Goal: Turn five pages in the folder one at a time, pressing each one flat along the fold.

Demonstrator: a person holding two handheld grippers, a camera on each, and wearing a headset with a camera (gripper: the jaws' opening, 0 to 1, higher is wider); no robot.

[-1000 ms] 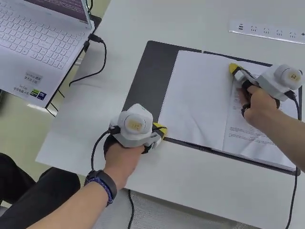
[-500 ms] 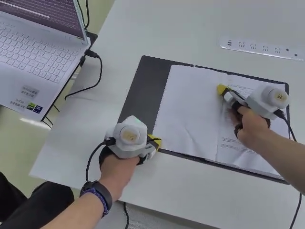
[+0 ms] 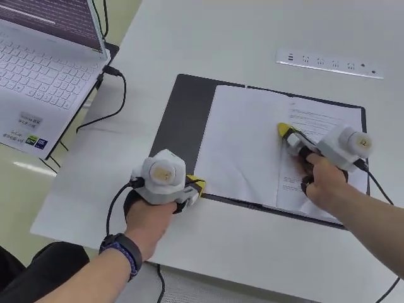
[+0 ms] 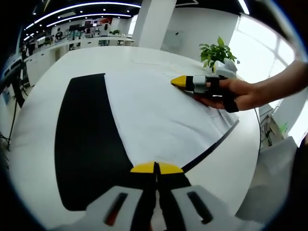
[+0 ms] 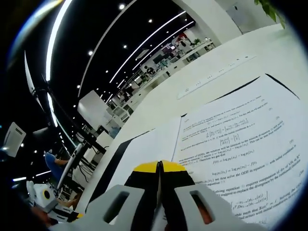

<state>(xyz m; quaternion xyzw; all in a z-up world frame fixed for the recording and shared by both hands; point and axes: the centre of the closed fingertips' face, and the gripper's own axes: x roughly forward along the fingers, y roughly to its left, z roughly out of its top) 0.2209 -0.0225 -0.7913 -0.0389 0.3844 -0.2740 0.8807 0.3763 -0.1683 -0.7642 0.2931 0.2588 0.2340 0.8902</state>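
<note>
Now the open black folder (image 3: 180, 120) lies on the white table (image 3: 221, 38), both tongs clenched empty. With the left gripper (image 3: 196, 184) pinning its near edge, the right gripper (image 3: 282, 130) should drag firmly along the fold, flattening the white page (image 3: 240, 145).

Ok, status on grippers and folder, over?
Left gripper shut, at folder near edge. Right gripper shut, tip at the fold. Blank page lies flat. No obstruction seen.

Black folder (image 3: 183, 120) lies open — pages (image 3: 243, 145) flat.
</note>
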